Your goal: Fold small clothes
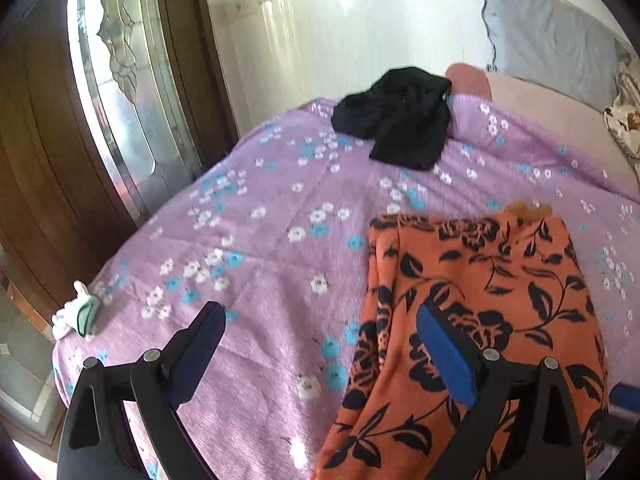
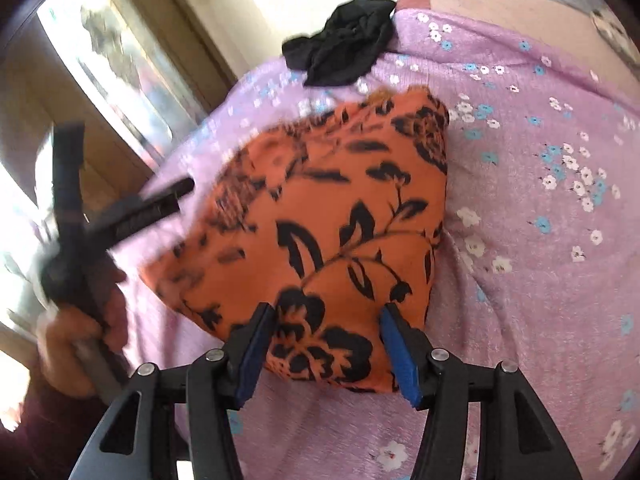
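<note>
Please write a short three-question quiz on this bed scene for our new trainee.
1. True or false: the orange floral garment lies crumpled in a heap.
2. Which garment lies at the far end of the purple bedspread? A) white B) black C) striped
3. What, if anything, is clamped in the left gripper and the right gripper?

Key
1. False: it lies folded flat.
2. B, the black garment.
3. Nothing; both stand open over the bed.

Looks like somebody's bedroom at home: a bed under a lilac bedspread with little white and blue flowers [image 1: 256, 216], a grey pillow [image 1: 548, 36] against the white wall, and a dark wooden wardrobe with an etched mirror door [image 1: 120, 80].
</note>
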Demonstrator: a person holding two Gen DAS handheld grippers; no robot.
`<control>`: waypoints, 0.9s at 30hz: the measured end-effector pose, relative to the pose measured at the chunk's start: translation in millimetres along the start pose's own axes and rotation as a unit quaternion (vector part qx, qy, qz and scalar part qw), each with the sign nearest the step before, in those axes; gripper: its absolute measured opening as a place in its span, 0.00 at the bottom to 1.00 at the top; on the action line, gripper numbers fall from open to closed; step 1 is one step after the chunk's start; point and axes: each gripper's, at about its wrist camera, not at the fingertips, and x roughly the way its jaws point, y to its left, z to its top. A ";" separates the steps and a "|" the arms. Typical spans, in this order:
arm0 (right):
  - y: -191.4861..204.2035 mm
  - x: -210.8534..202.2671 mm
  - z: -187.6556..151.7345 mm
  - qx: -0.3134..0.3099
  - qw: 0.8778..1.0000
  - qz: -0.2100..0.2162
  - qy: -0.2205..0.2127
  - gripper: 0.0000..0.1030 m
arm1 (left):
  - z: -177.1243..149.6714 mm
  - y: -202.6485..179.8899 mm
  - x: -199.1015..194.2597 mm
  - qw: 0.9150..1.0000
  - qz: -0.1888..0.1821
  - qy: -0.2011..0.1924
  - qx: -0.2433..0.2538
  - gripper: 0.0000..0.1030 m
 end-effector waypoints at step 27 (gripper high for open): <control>-47.2 12.1 23.4 0.156 0.987 0.045 -0.001 0.70 | 3.5 3.4 12.6 0.995 -0.088 0.046 -0.004 0.93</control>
